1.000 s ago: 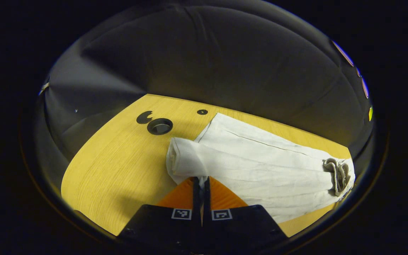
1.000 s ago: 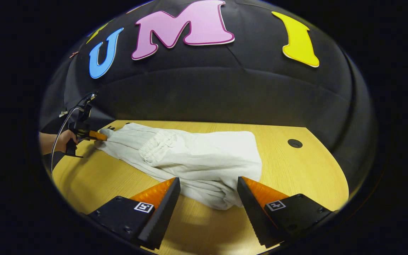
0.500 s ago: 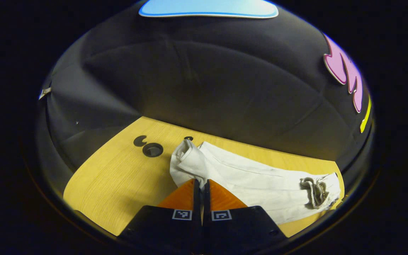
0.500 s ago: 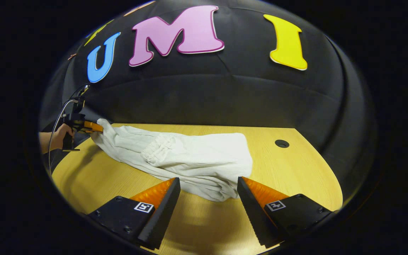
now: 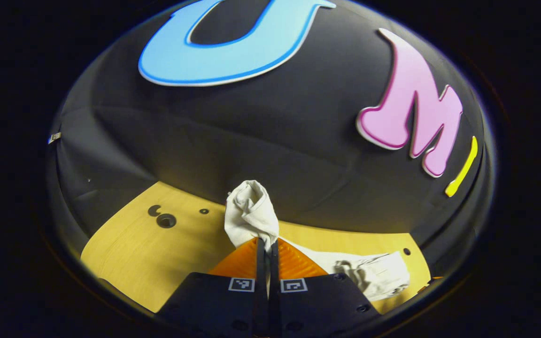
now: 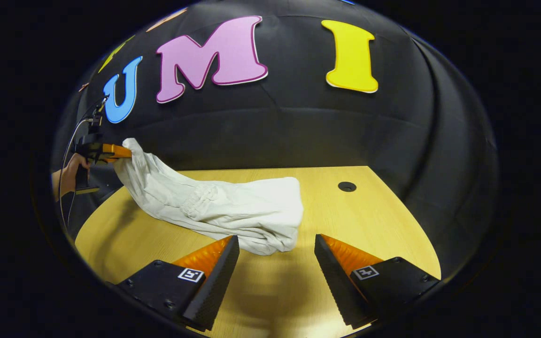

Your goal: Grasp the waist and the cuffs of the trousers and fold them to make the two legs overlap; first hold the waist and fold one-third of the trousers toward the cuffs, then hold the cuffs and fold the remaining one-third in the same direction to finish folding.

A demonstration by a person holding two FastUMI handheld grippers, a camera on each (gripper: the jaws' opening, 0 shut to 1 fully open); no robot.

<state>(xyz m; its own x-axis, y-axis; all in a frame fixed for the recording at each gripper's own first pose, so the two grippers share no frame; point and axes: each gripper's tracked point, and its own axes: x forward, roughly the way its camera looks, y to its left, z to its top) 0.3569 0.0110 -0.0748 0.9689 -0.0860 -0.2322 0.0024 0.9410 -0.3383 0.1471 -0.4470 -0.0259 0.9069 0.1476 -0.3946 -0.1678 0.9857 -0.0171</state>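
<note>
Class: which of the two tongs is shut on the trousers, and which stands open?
The left tongs are shut on the trousers, lifting the cuff end; the right tongs stand open, holding nothing.

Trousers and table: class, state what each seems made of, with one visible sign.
Trousers: soft woven cloth, likely cotton, matt off-white; they crease and drape limply from the left gripper.
Table: wood or wood-look laminate, smooth, with fine straight grain lines.
</note>
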